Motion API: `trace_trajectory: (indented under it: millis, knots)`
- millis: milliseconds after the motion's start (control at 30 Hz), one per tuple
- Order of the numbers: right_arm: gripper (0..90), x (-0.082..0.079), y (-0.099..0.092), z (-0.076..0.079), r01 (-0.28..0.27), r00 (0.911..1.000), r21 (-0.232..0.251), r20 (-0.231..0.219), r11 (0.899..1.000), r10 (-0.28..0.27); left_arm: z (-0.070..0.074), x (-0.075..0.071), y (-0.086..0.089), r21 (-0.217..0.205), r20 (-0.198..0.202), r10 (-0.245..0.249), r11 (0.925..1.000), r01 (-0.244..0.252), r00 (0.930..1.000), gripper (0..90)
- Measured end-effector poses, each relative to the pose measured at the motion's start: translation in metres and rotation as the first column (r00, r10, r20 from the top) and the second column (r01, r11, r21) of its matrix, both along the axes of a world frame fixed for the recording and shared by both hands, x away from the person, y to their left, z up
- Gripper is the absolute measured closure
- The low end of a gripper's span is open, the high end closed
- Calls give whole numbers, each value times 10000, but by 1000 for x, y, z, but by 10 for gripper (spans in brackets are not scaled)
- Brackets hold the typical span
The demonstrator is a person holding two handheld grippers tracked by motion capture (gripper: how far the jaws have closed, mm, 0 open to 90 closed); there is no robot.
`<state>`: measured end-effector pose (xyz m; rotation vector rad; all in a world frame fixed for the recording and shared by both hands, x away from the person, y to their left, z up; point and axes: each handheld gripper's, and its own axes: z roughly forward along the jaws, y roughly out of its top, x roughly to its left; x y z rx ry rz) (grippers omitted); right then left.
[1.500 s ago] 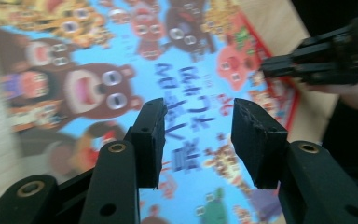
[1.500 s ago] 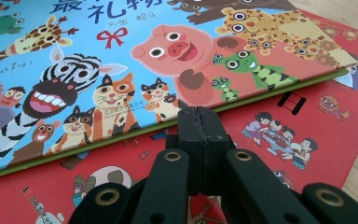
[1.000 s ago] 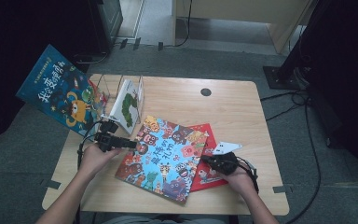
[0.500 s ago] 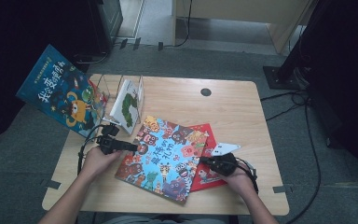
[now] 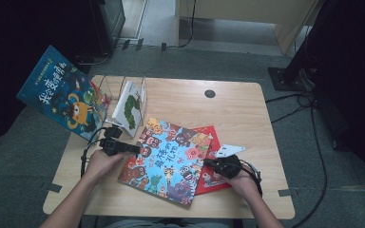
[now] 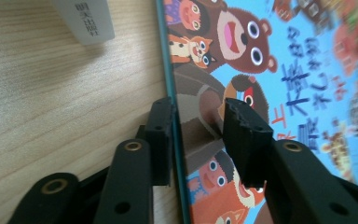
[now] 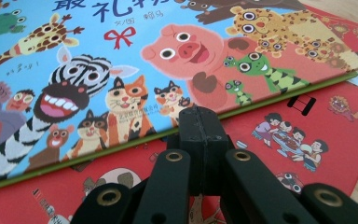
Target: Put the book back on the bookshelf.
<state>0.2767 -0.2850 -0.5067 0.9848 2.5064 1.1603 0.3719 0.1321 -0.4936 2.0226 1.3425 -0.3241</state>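
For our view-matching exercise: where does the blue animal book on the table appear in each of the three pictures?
High view: blue book lies mid-table, tilted, between the two grippers.
Left gripper view: it covers the right half, its left edge between the open jaws of the left gripper.
Right gripper view: it spans the top and left, its edge just beyond the shut right gripper.
Shared landmark: the red book under it, seen in the high and right gripper views.

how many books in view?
4: blue animal book mid-table at the left gripper, red book under it, white book in the clear stand, dark-blue book off the left edge.
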Motion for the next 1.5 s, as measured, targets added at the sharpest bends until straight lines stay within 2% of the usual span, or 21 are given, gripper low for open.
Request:
trace_trajectory:
  millis: [100, 200, 333, 433, 467, 567, 733, 767, 867, 1133, 1167, 1300, 1367, 1467, 1500]
  knots:
    - [900, 1, -2, 0, 58, 10000, -34, 44, 10000, -58, 2, 0, -3, 115, -86, -63, 9999, 64, 9999, 652]
    - [900, 1, -2, 0, 112, 9999, -20, 42, 9999, -112, 2, 1, -2, -39, -289, 15, 10000, -16, 9996, 654]
    - [900, 1, -3, -1, 107, 9999, 5, 52, 9999, -107, 7, 1, 0, -43, -261, 0, 10000, -1, 9997, 670]
    - [900, 1, -3, -1, 93, 10000, 8, 33, 10000, -93, 12, 2, 6, -659, -310, 180, 9976, -200, 9994, 708]
    - [900, 1, -3, -1, 95, 9999, 5, 34, 10000, -95, 16, 1, 6, -713, -167, 183, 9973, -195, 9997, 712]
    - [900, 1, -4, -1, 100, 9999, 12, 30, 9999, -100, 20, 2, 3, -441, -36, 74, 9990, -75, 10000, 711]
    - [900, 1, -3, -1, 45, 9999, -94, 166, 9999, -44, 7, 3, -3, 211, -234, -73, 9997, 77, 9997, 700]
    - [900, 1, -3, 0, 35, 9998, -102, 175, 9999, -33, 4, 4, -3, 235, -306, -96, 9997, 104, 9995, 695]
    - [900, 1, -3, 0, 0, 9998, -104, 193, 9999, 2, 1, 3, -1, -47, -358, 17, 10000, -19, 9994, 698]
    - [900, 0, -2, 0, -128, 9990, -315, 416, 9994, 141, 0, 2, -3, 100, -146, -252, 9996, 254, 9996, 674]
    - [900, 0, -2, 0, -141, 9989, -313, 439, 9994, 155, 0, 2, -4, 224, -127, -324, 9992, 326, 9994, 668]
    - [900, -1, -3, 0, -162, 9989, -318, 443, 9994, 176, -2, 1, -3, 218, -571, -600, 9979, 614, 9966, 594]
    - [900, -1, -3, 0, -145, 9990, -316, 420, 9994, 158, -2, -1, -2, 257, -700, -627, 9976, 647, 9956, 606]
    - [900, -1, -4, 0, -87, 9995, -260, 299, 9996, 95, -4, 2, 2, -4, -1266, -551, 9985, 555, 9904, 620]
    - [900, -1, -4, 0, -96, 9996, -277, 268, 9996, 103, -4, 2, 3, 3, -1258, -622, 9980, 627, 9901, 629]
